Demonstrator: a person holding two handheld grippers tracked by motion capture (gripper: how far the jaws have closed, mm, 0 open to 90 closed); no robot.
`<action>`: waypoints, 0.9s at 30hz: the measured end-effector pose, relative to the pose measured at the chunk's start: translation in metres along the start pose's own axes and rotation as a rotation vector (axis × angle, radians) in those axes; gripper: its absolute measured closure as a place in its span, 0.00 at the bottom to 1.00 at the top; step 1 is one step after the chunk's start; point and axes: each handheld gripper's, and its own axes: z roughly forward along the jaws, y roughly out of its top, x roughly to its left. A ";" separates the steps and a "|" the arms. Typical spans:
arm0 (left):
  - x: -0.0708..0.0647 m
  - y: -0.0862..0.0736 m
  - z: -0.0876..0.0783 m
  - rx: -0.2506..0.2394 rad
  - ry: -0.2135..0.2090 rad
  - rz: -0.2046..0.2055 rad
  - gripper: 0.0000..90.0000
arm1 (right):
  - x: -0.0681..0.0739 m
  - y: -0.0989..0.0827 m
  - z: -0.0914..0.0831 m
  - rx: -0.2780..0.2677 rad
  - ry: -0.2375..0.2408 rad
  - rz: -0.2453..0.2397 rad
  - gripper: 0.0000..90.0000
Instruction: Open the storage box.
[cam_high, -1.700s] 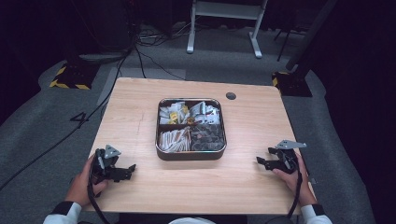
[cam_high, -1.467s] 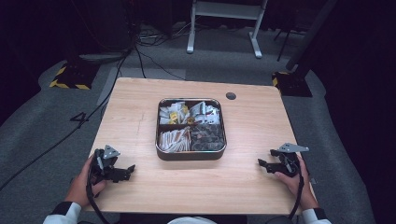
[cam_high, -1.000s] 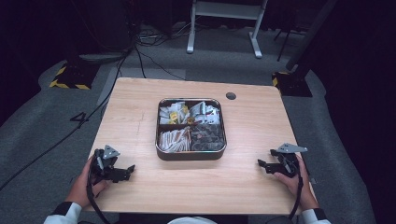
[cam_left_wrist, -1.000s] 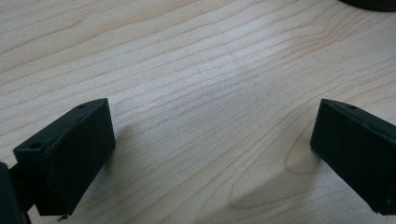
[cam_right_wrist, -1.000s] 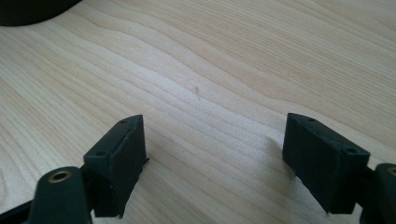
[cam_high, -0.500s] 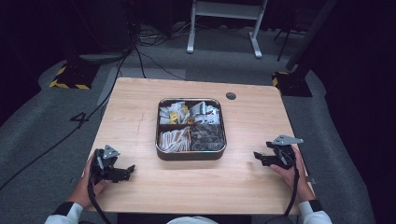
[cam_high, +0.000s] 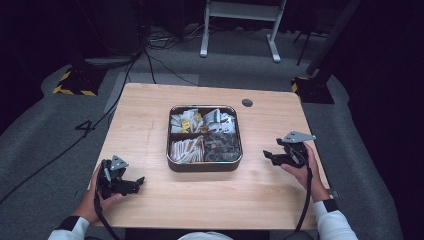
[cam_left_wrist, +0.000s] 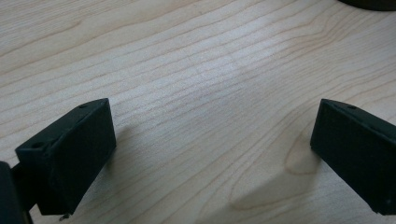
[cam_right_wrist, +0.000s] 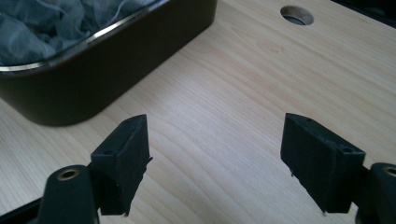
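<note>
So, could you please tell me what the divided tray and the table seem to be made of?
The tray looks like metal: dark matt-coated walls under a bright, shiny rim that catches the light, though coated plastic cannot be excluded. The table looks like pale wood or a wood-look laminate, with fine grain lines and a knot ring in the left gripper view; its surface appears smooth and matt.

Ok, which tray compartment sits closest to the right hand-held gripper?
The near-right compartment of the tray, with dark packets; the right hand-held gripper points toward it.
</note>
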 end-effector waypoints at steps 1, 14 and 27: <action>0.000 0.000 0.000 0.003 -0.003 0.001 0.00 | 0.000 0.003 0.001 0.000 0.000 0.001 0.28; 0.001 0.000 0.000 0.000 -0.012 0.011 0.00 | 0.009 0.041 0.022 0.002 0.045 -0.021 0.30; 0.002 -0.001 -0.001 0.001 -0.019 0.018 0.00 | 0.031 0.077 0.049 -0.002 0.060 -0.061 0.29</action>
